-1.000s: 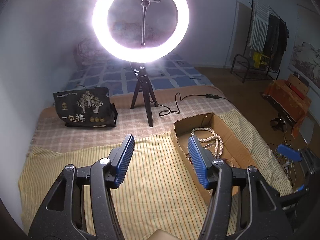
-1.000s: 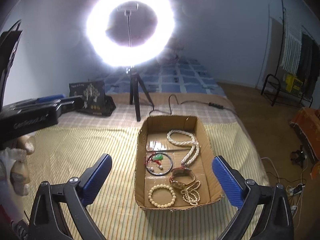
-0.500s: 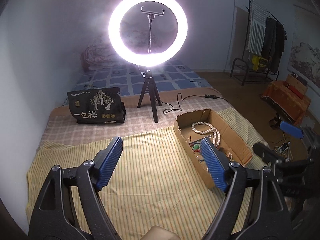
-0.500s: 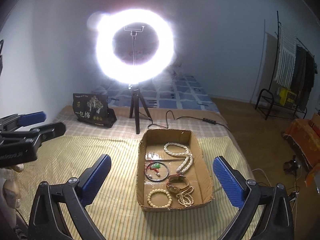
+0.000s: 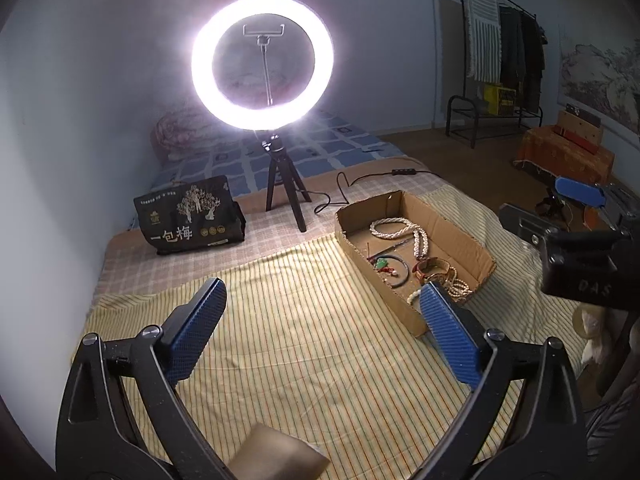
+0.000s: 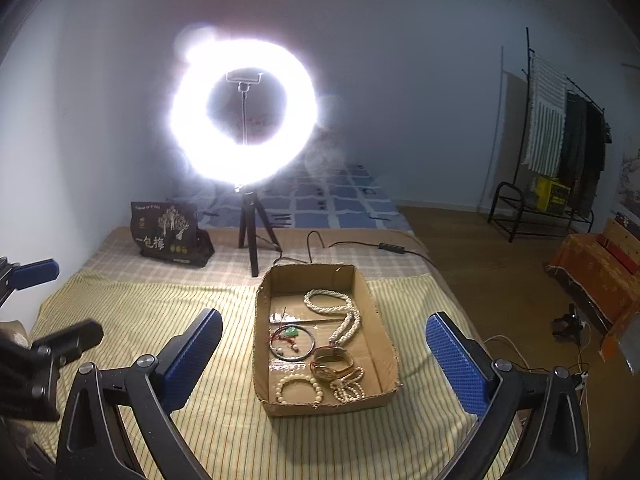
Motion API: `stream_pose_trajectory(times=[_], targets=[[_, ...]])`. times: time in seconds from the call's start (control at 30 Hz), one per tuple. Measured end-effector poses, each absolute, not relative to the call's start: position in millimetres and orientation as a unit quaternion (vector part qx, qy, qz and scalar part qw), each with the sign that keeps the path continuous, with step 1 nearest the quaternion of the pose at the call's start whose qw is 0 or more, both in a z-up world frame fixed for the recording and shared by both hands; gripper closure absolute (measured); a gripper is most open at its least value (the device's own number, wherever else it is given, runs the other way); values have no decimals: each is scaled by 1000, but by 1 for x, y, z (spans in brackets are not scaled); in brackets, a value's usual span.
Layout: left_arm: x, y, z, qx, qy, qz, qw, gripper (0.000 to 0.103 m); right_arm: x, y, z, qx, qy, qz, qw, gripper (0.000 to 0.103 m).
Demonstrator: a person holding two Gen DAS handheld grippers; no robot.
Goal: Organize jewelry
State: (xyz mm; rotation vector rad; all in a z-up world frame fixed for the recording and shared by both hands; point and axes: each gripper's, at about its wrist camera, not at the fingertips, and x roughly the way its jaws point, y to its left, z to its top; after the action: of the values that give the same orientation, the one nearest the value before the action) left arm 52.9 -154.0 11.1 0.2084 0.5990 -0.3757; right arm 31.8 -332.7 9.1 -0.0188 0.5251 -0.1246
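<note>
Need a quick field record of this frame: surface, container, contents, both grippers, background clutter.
surface: yellow striped cloth over a bed
container: shallow open brown cardboard box, on the cloth
contents: long white beaded necklace, thin black bangle, gold-toned wristwatch, cream bead bracelet
left gripper: open, empty, above the cloth left of the box
right gripper: open, empty, facing the box
background: lit white ring light on a black tripod, black printed bag
</note>
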Motion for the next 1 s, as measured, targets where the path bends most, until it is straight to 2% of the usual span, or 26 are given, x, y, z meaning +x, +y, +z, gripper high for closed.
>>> stream_pose_trajectory(times=[0.07,1.0], targets=[[50,-155,11,103,290,-185,933,1,29,-334,11,-8,252,-65,966,0],[45,-159,12,103,277,-184,938,0,29,-334,10,-11,250,-69,966,0]])
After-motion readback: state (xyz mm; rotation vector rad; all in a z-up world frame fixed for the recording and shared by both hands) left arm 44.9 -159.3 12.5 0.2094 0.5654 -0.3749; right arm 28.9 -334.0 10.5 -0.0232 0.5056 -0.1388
